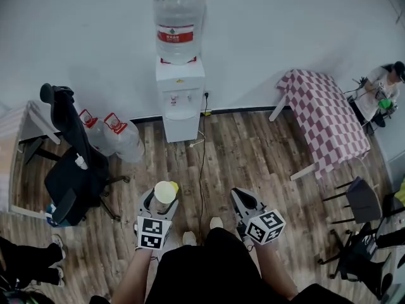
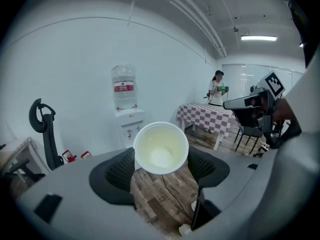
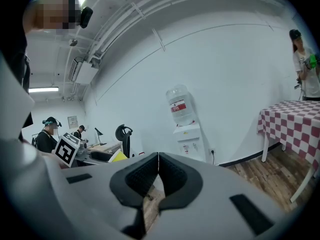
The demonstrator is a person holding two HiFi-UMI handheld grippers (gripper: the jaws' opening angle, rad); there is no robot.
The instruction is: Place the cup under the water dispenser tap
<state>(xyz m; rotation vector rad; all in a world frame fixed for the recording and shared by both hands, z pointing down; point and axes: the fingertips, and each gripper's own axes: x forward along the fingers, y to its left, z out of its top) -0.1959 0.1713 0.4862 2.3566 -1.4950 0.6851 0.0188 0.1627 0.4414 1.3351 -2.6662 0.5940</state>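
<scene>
The left tongs (image 1: 163, 198) hold the cup (image 2: 161, 148) tight between them. The right tongs (image 3: 158, 166) are pressed together on nothing. The water dispenser (image 1: 180, 100) stands well apart.

This is a plain shared office or workroom. In the head view a water dispenser (image 1: 180, 100) with its inverted bottle (image 1: 179, 24) stands at 12 o'clock against a bare white wall (image 1: 285, 30), with spare water bottles (image 1: 124, 138) on the wood-look floor (image 1: 253, 163) at 10 o'clock. A black office chair (image 1: 73, 170) sits at 9 o'clock, a worktop under a red-and-white check cloth (image 1: 326, 122) at 2 o'clock, a person (image 1: 383, 94) beside it. The right gripper view shows seated people (image 3: 47, 136) at desks and a ceiling strip light (image 3: 42, 89).
</scene>
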